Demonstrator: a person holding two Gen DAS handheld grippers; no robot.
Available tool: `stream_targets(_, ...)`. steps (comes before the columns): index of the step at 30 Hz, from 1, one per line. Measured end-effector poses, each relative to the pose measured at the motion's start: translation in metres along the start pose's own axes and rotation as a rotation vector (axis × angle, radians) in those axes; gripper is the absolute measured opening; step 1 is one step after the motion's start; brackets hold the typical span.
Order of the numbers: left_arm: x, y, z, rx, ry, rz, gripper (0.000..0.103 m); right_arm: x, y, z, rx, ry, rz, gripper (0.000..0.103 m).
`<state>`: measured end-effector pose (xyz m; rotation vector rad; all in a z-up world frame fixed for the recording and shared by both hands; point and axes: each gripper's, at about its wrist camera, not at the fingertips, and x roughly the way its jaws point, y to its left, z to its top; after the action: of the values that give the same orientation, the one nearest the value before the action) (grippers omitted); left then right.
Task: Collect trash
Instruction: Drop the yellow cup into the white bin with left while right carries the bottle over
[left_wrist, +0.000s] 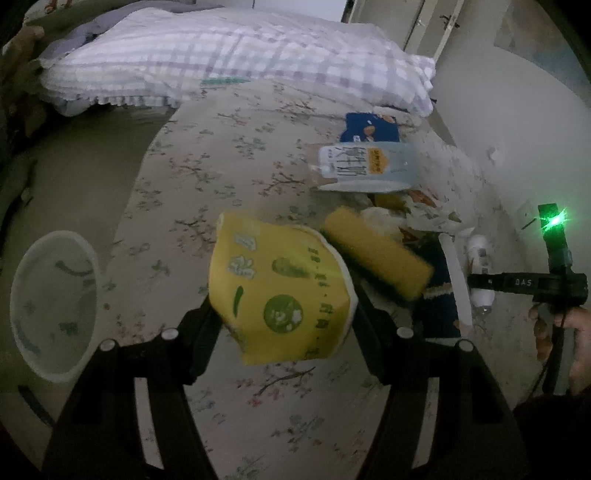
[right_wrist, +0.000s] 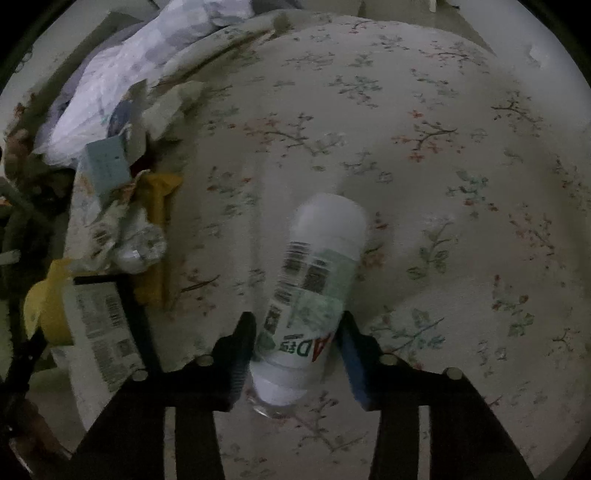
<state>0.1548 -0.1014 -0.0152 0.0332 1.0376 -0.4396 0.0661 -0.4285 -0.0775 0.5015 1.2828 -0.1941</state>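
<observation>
My left gripper (left_wrist: 284, 314) is shut on a yellow snack bag (left_wrist: 280, 291) and holds it above the floral bedsheet (left_wrist: 229, 155). My right gripper (right_wrist: 297, 332) is shut on a white plastic bottle (right_wrist: 314, 280) with a green label, held over the sheet. In the left wrist view the right gripper (left_wrist: 476, 284) shows at the right edge with the bottle (left_wrist: 480, 254) in it. A pile of trash lies between: a yellow packet (left_wrist: 376, 251), a pale blue milk pouch (left_wrist: 369, 166), a dark blue wrapper (left_wrist: 369, 127). A white bin (left_wrist: 51, 302) stands on the floor at left.
A checked quilt (left_wrist: 229, 59) lies folded at the head of the bed. A white wall (left_wrist: 517, 122) and door frame are to the right. In the right wrist view the trash pile (right_wrist: 122, 221) and a barcode-printed package (right_wrist: 99, 325) sit at the bed's left edge.
</observation>
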Motion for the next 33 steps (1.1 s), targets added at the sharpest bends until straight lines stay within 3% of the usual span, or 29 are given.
stream_targets(8,-0.026,0.037,-0.008,-0.065,-0.038,0.009,0.067,-0.040,0.027,-0.004,-0.034,-0.104,0.016,0.039)
stream_targets(16,-0.050,0.077,-0.017,-0.153,-0.076,0.025,0.067,-0.084,0.086,-0.007,-0.116,-0.200,0.126,0.039)
stream_targets(25,-0.073,0.124,-0.031,-0.252,-0.117,0.071,0.067,-0.083,0.169,-0.006,-0.244,-0.230,0.201,0.039)
stream_targets(33,-0.073,0.169,-0.047,-0.316,-0.117,0.138,0.067,-0.047,0.233,-0.013,-0.327,-0.165,0.229,0.039)
